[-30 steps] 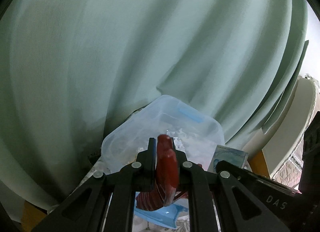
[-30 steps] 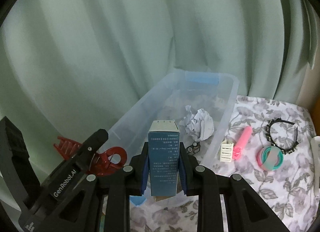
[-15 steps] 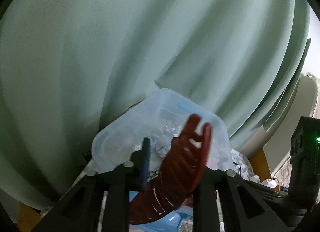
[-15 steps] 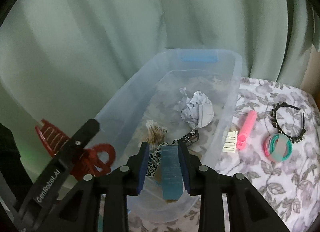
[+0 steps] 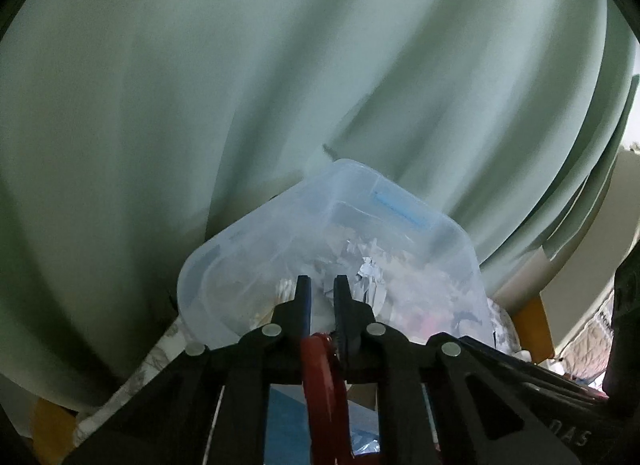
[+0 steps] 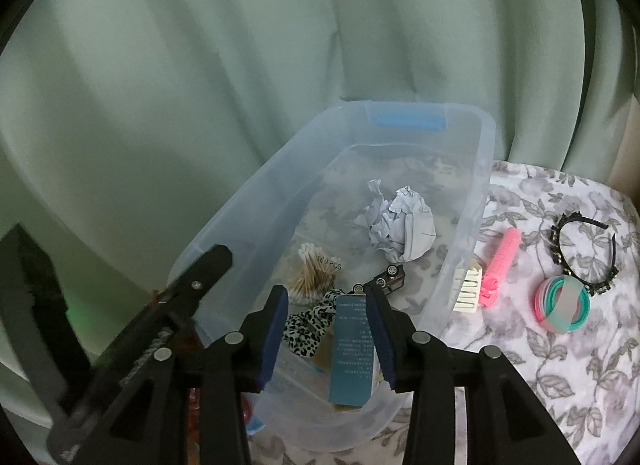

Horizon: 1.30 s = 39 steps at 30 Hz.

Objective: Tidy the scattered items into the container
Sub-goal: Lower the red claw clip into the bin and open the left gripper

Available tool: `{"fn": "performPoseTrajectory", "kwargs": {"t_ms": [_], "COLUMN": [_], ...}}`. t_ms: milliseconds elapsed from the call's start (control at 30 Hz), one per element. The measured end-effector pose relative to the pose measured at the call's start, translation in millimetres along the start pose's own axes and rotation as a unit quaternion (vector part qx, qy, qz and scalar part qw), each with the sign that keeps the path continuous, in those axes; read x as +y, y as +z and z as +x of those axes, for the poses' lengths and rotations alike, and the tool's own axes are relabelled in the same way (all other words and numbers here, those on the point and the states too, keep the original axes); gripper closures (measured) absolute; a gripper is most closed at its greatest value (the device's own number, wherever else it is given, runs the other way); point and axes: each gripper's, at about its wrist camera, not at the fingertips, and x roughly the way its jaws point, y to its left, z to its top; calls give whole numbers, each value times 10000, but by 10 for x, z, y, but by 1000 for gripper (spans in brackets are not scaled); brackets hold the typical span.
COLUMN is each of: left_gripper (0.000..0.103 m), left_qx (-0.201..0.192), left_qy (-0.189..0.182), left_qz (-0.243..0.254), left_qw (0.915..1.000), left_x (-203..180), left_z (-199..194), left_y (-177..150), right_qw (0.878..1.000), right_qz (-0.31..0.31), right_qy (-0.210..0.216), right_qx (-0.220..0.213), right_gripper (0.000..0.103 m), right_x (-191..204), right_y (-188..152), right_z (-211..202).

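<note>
Left gripper (image 5: 320,297) is pinched on the red hair claw (image 5: 322,385), held just short of the clear container (image 6: 472,193), so that one isn't dropped in yet. Right gripper (image 6: 326,329) has its jaws spread wide over the bin, and the teal box (image 6: 352,349) looks just let go, lying inside beside the leopard scrunchie (image 6: 310,321). Next up, I'd guess: bring the claw over the rim and release. Pink roller (image 6: 500,265) and headband (image 6: 580,249) are out on the cloth.

The translucent smooth plastic container (image 6: 472,193) holds a crumpled white paper ball (image 6: 400,225), beside a glossy red plastic hair claw (image 5: 322,381), on matt floral cloth (image 6: 560,365) before green curtain fabric (image 6: 200,65).
</note>
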Motion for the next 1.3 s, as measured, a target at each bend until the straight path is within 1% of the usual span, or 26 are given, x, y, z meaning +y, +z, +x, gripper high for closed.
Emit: {"fn": "performPoseTrajectory", "kwargs": {"t_ms": [100,200,333,533,767,900,1067,1300], "left_gripper": [92,93,95,95,96,96,96,96], "left_qx": [-57,-28,-130,-137,-526,-661,-724,-756], "left_qy": [68,1,5,-59,-284,-341,-334,-340], "left_qz": [27,50,244,253,395,441,499,642], "left_qw": [10000,10000,9996,9996,9974,9963,9956,9945], "left_x": [-36,-33,-86,-69,-170,-231,-258,-365], "left_z": [2,-9,-47,-24,-109,-39,109,269], "left_y": [-12,-12,42,117,407,551,668,727], "right_qw": [10000,10000,10000,9999,9992,9988,9984,9978], "right_qz": [34,21,45,92,321,326,343,471], "right_qy": [33,34,26,25,36,71,71,99], "right_qx": [-10,-14,-30,-90,-233,-347,-435,-451], "right_gripper": [58,58,58,58,58,58,58,58], "right_x": [-3,-8,-4,-20,-127,-146,-200,-296], "right_y": [4,4,3,-1,40,79,103,120], "right_z": [7,12,25,-26,-100,-162,-218,-205]}}
